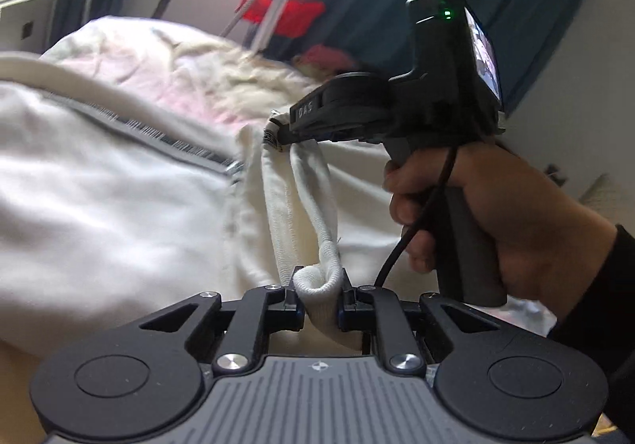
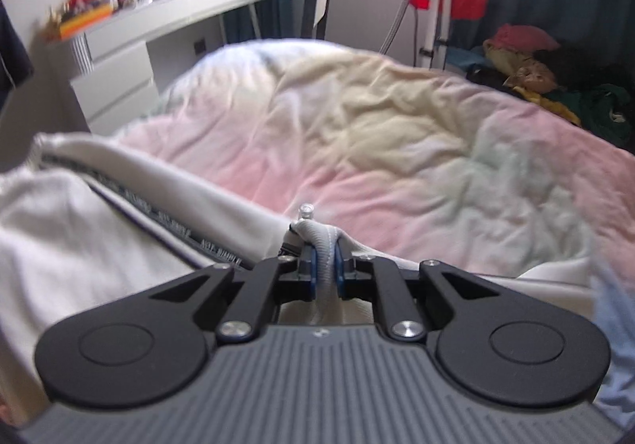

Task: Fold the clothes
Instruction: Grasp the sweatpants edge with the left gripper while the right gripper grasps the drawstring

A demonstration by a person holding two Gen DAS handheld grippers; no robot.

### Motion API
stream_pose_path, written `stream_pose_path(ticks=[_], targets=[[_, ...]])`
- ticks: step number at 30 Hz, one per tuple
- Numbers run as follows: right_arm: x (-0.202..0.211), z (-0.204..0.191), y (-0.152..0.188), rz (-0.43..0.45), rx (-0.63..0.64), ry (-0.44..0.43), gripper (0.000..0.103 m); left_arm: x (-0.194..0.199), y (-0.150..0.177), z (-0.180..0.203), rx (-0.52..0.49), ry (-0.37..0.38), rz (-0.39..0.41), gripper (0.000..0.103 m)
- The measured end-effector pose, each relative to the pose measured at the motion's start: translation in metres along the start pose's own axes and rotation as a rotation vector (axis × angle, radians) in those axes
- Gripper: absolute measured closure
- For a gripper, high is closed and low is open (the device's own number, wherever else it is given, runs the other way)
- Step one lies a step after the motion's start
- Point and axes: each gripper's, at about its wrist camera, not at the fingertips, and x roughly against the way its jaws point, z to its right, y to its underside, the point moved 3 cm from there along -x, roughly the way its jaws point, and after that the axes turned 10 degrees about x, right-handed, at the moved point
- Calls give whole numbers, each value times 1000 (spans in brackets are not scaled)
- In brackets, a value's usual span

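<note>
left tool (image 1: 320, 299): pinching the white jacket (image 1: 99, 197) hem
right tool (image 2: 325, 271): pinching the hem too
progress: barely started, jacket unfolded on the bed (image 2: 397, 134)

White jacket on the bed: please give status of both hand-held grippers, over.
Left hand-held gripper shut on ribbed hem. Right hand-held gripper shut on same hem, near zipper. White jacket on bed cover, unfolded. Nothing in the way.

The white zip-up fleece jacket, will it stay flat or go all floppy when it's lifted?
Probably floppy: the white zip-up fleece jacket already bunches between the left gripper. It likely sags between both grips, and its hem, pinched in the right gripper, looks unlikely to slip.
</note>
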Motion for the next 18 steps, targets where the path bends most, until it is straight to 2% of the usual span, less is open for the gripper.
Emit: stream_pose_path(ticks=[2,4,7,9,11,12,13,14,18], targets=[[-17,-6,9,-19,42,37,90,-7,-3,-9,23,-13,-22,88],[-25,-2,17,-17,12,47,88,-9,-7,-11,24,-14,-37,85],[-14,14,23,14,-84,41,84,-4,-9,-4,-44,-24,-36,72],[0,22,24,26,-112,41,71,2,-10,2,-87,-39,-20,51],[21,32,25,53,-142,45,42,8,-10,9,-134,-58,11,48],[34,37,26,73,-160,67,35,13,-11,12,-158,-65,30,47],[49,44,27,99,-181,91,23,19,-11,15,-172,-71,47,45],[65,50,29,125,-204,108,19,26,-11,17,-176,-70,64,39],[128,65,44,176,-281,156,19,56,-15,27,-208,-62,149,19]])
